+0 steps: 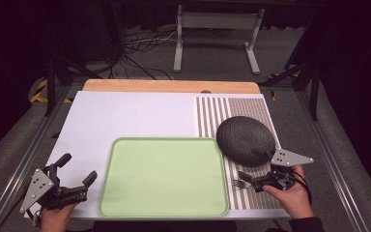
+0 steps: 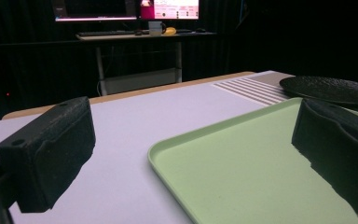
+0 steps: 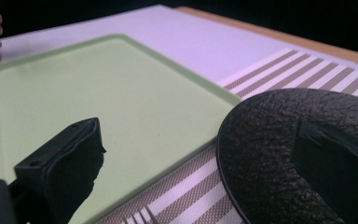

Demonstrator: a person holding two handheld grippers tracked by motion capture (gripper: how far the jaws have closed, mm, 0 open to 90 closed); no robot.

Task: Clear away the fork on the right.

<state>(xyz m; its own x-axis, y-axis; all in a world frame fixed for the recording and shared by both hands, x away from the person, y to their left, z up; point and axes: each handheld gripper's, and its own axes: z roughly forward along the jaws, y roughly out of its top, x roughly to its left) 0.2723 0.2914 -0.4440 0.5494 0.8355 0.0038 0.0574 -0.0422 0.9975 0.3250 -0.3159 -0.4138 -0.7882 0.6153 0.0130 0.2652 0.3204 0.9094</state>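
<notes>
Currently your table (image 1: 125, 116) carries an empty green tray (image 1: 164, 176) at its near edge. Next, the black plate (image 1: 245, 140) overlaps the tray's far right corner, unlifted. Both the left gripper (image 1: 79, 169) and right gripper (image 1: 245, 179) stand wide apart, holding nothing.

The green tray (image 1: 164, 176) looks like smooth matt plastic, and just beside its far right corner the black plate (image 1: 245, 140) has a rough, pebbled surface. Under both, the bench (image 1: 125, 116) is smooth matt white with a bare wooden far edge, and the striped mat (image 1: 251, 108) looks woven.
</notes>
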